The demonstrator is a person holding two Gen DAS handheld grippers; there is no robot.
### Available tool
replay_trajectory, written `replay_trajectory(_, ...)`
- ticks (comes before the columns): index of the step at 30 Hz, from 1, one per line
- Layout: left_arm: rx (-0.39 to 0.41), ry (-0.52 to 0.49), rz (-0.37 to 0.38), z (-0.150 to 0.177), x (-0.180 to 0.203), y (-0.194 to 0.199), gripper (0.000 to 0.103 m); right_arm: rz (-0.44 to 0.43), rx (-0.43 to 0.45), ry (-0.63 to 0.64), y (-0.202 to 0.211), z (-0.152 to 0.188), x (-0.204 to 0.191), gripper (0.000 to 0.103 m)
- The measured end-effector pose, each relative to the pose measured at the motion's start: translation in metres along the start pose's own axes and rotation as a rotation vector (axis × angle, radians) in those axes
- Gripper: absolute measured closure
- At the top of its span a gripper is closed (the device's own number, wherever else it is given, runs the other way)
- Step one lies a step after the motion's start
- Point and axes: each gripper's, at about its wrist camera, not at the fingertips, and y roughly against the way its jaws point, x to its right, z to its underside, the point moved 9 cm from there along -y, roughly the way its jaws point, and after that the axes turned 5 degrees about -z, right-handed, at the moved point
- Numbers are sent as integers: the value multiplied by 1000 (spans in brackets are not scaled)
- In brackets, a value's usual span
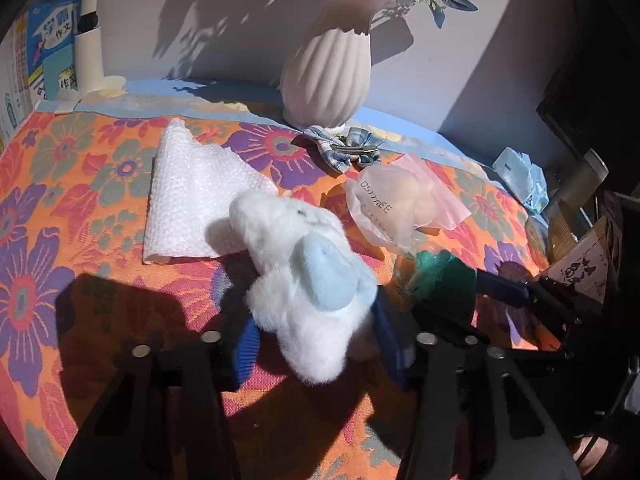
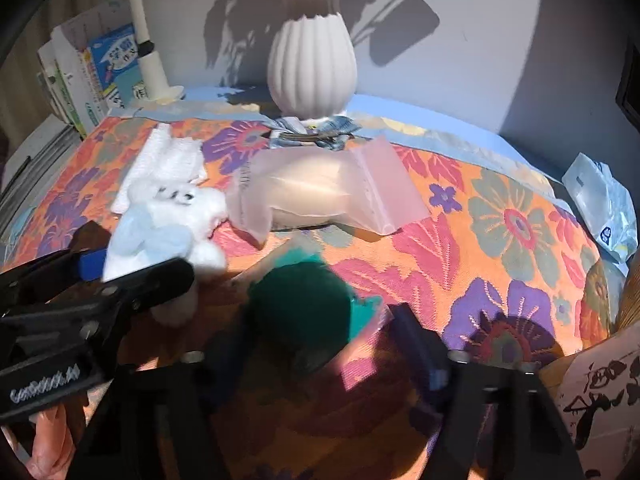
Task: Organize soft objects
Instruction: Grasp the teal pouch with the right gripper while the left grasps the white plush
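Note:
My left gripper (image 1: 316, 344) is shut on a white and pale-blue plush toy (image 1: 308, 276), held over the flowered cloth; it also shows in the right wrist view (image 2: 168, 224). My right gripper (image 2: 320, 344) has a dark green soft ball in a clear bag (image 2: 304, 304) between its blue fingers (image 2: 420, 344), blurred; whether it grips is unclear. The ball also shows in the left wrist view (image 1: 440, 276). A white bubble wrap sheet (image 1: 188, 196) and a frosted pink zip bag holding a pale soft object (image 2: 320, 192) lie behind.
A white ribbed vase (image 1: 328, 76) with flowers stands at the back, a plaid bow hair clip (image 1: 344, 148) before it. Books (image 2: 96, 76) and a white lamp base (image 2: 152, 68) at back left. A blue-white plastic bag (image 2: 604, 208) at right. A printed box (image 2: 600, 400) near right.

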Motion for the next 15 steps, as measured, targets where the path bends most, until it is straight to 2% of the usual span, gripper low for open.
replay_trajectory(3,15,14,2,-1,-2,3,56,14,14,9,4,3,-5,50)
replay_trajectory(5,30,15,10,-2,-1,5,56,29,23,15,7,5,-7,54)
replay_trajectory(15,81,-23,30,-4,7,17,58,10,81,-57,37,26,-16,56)
